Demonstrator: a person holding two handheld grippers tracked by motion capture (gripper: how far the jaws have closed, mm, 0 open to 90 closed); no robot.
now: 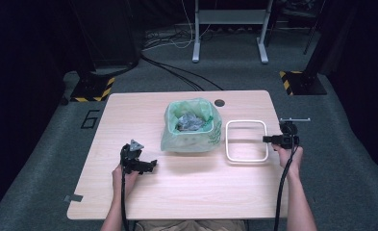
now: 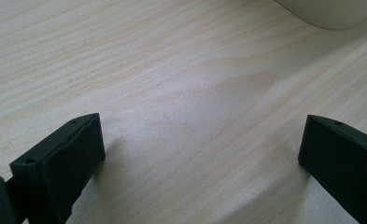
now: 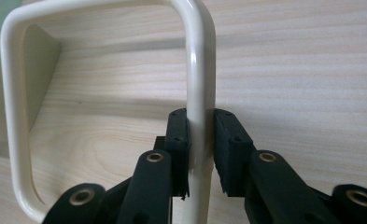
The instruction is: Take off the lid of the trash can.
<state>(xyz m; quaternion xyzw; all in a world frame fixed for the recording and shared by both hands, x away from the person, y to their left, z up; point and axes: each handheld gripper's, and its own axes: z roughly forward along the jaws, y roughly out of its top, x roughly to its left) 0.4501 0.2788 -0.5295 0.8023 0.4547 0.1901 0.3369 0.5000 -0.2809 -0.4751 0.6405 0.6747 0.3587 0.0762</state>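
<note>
A small bin lined with a green bag (image 1: 192, 126) stands at the middle of the table, crumpled grey waste inside it. To its right lies a cream square ring frame (image 1: 246, 140) (image 3: 201, 79). My right gripper (image 1: 268, 139) (image 3: 201, 154) is shut on the frame's right-hand bar, the bar pinched between both pads. My left gripper (image 1: 150, 166) (image 2: 202, 154) rests low over bare wood at the front left, open, with nothing between its jaws. A pale rounded edge of the bin (image 2: 330, 11) shows at the top of the left gripper view.
The wooden table (image 1: 186, 192) has a dark round hole (image 1: 219, 102) near its far edge and a grey tape piece (image 1: 73, 198) at its front left corner. Cables and a desk frame (image 1: 230, 29) lie on the floor beyond.
</note>
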